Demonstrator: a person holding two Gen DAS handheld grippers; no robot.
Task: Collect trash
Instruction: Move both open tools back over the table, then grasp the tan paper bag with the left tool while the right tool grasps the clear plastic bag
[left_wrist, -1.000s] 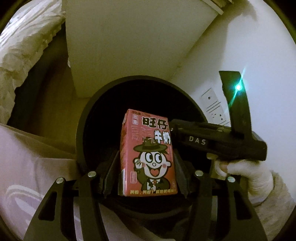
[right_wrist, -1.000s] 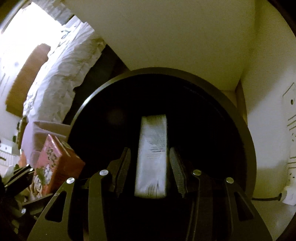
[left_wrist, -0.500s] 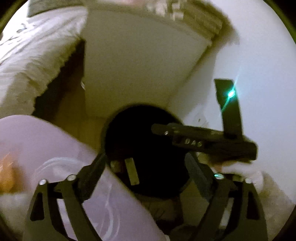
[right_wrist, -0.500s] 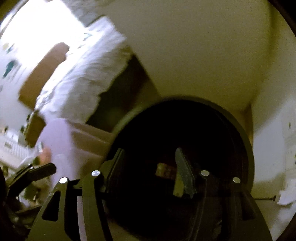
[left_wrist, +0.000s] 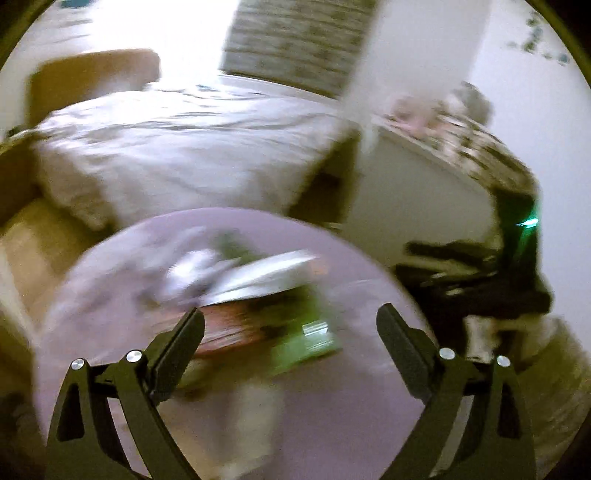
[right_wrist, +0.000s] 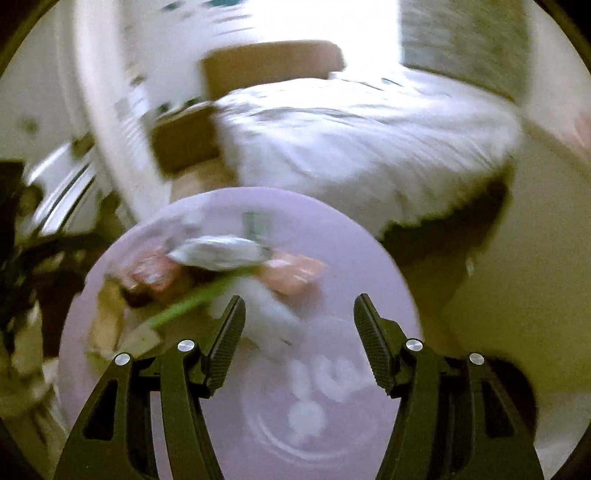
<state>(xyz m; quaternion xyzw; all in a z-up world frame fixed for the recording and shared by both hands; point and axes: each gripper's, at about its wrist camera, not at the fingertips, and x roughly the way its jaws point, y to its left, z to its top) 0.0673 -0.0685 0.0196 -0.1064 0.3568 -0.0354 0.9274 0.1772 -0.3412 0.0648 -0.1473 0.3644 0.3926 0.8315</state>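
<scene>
A: How are the tools set?

B: The left gripper (left_wrist: 290, 326) is spread wide with nothing gripped. The right gripper (right_wrist: 299, 321) is partly spread, its jaws opening, nothing pressed between them.

A: Where is the trash located?

B: The trash (right_wrist: 218, 269) is heaped on the round lilac table (right_wrist: 351, 236), beyond both tools; single items are blurred, possibly wrappers and cartons.

A round lilac table (right_wrist: 369, 266) carries a blurred heap of wrappers (right_wrist: 218, 254).
</scene>
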